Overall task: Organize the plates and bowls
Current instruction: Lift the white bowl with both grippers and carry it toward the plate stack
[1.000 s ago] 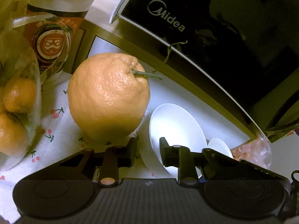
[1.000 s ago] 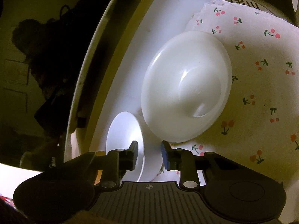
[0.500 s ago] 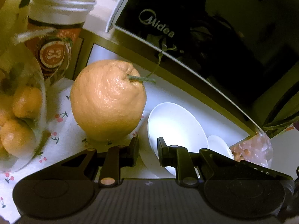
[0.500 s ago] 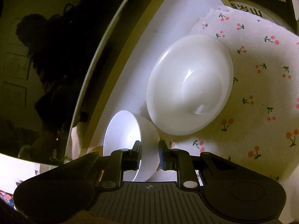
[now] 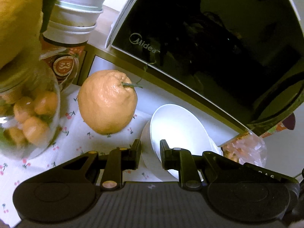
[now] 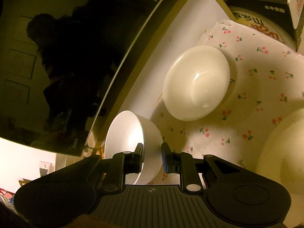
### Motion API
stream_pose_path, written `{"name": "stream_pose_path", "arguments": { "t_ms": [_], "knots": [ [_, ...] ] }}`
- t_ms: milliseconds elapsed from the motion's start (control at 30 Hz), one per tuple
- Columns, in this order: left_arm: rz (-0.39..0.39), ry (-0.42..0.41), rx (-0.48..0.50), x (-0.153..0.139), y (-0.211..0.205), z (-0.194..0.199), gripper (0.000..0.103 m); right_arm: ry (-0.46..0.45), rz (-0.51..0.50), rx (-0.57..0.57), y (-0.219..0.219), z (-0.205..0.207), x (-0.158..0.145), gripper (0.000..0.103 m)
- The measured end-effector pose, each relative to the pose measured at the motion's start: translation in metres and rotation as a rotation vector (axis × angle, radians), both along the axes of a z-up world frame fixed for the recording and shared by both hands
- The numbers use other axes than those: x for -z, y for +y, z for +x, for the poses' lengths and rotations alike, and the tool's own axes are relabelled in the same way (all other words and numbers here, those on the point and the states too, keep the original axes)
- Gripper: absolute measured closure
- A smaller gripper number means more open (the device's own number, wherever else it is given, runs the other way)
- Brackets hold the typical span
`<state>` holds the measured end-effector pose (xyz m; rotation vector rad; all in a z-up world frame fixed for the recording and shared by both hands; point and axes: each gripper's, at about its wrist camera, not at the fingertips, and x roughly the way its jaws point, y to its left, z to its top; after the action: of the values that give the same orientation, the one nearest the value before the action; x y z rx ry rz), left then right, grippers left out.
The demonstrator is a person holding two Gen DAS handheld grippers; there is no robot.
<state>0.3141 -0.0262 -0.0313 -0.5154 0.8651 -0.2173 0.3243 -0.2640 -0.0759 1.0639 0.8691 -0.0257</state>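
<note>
My left gripper (image 5: 150, 151) is shut on the rim of a white bowl (image 5: 177, 125), which is tilted and held above the cherry-print cloth (image 5: 74, 138). My right gripper (image 6: 152, 154) is shut on the wall of a small white bowl (image 6: 131, 138), held tilted above the cloth (image 6: 252, 102). A larger white bowl (image 6: 195, 81) sits on the cloth beyond it. Part of another white dish (image 6: 281, 152) shows at the right edge.
A big orange citrus fruit (image 5: 107, 101) sits on the cloth left of my left gripper. A glass jar of small oranges (image 5: 28, 114), stacked paper cups (image 5: 74, 24) and a black Midea microwave (image 5: 209, 38) stand around. A printed container (image 6: 266, 24) is at the back right.
Both grippers have risen and drawn back, each lifting its bowl off the surface. The right gripper's small bowl has come up clear of the larger bowl.
</note>
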Motion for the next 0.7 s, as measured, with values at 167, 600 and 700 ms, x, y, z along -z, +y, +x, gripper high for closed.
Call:
{"name": "stream_pose_path", "arguments": {
  "t_ms": [167, 600, 700],
  "knots": [
    [0.009, -0.010, 0.013, -0.013, -0.001, -0.017, 0.085, -0.015, -0.024, -0.008, 0.002, -0.021, -0.018, 0.083],
    [0.007, -0.027, 0.028, -0.031, -0.002, -0.070, 0.085, -0.031, -0.060, -0.028, 0.003, -0.083, -0.048, 0.083],
    [0.014, -0.020, 0.034, -0.032, -0.002, -0.084, 0.085, -0.028, -0.065, -0.035, 0.001, -0.097, -0.052, 0.083]
  ]
}}
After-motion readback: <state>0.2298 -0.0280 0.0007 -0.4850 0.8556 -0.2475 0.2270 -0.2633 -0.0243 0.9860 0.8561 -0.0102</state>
